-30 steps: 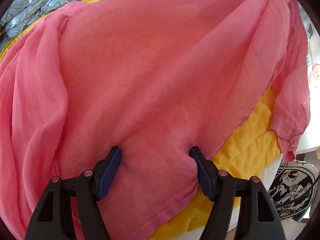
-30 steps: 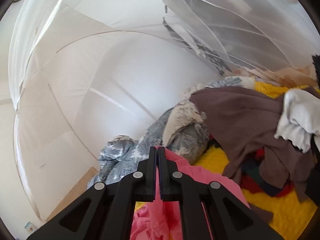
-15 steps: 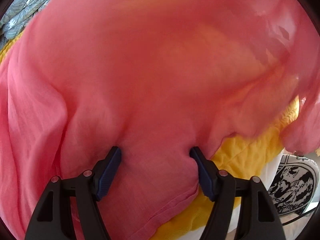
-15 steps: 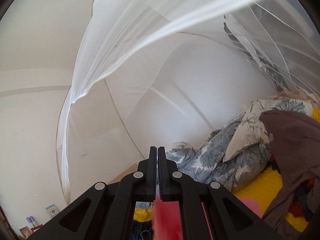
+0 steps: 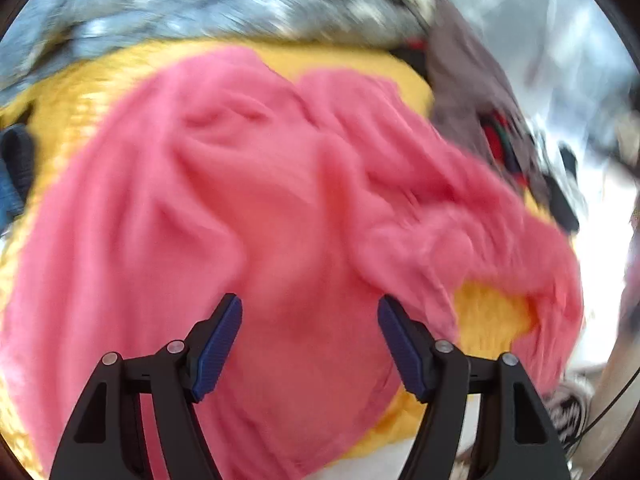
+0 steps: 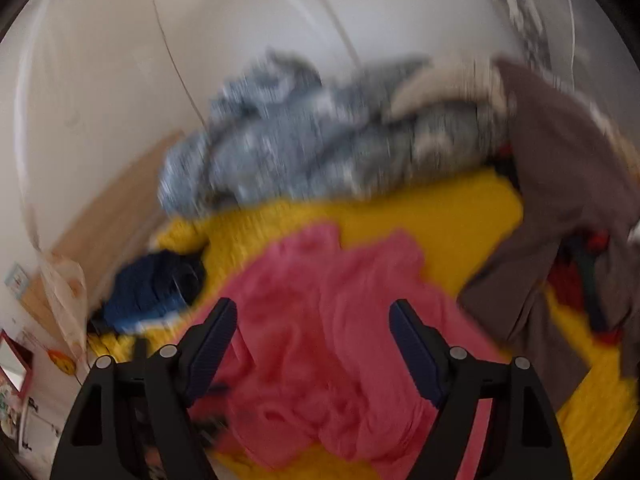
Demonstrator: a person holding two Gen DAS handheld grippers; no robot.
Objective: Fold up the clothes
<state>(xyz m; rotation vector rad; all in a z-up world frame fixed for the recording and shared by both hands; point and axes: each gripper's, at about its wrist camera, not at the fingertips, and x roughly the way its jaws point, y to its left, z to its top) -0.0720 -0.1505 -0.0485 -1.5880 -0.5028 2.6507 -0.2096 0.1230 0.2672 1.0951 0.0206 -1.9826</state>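
The left gripper (image 5: 310, 334), black with blue ribbed pads, stands spread wide above a rumpled pink thin-woven garment (image 5: 248, 208) — nothing pinched between its jaws. The garment lies loose across a yellow knitted blanket (image 5: 80, 108), with a grey-blue patterned quilt (image 5: 180, 4) behind and a brown garment (image 5: 464, 80) to the right. In the right wrist view, the right gripper (image 6: 312, 340) has its jaws opening, the pink garment (image 6: 336, 320) lying below and between them — not clamped by the pads. A dark blue cloth (image 6: 156, 284) sits to its left on the blanket (image 6: 432, 216); both views are motion-blurred.
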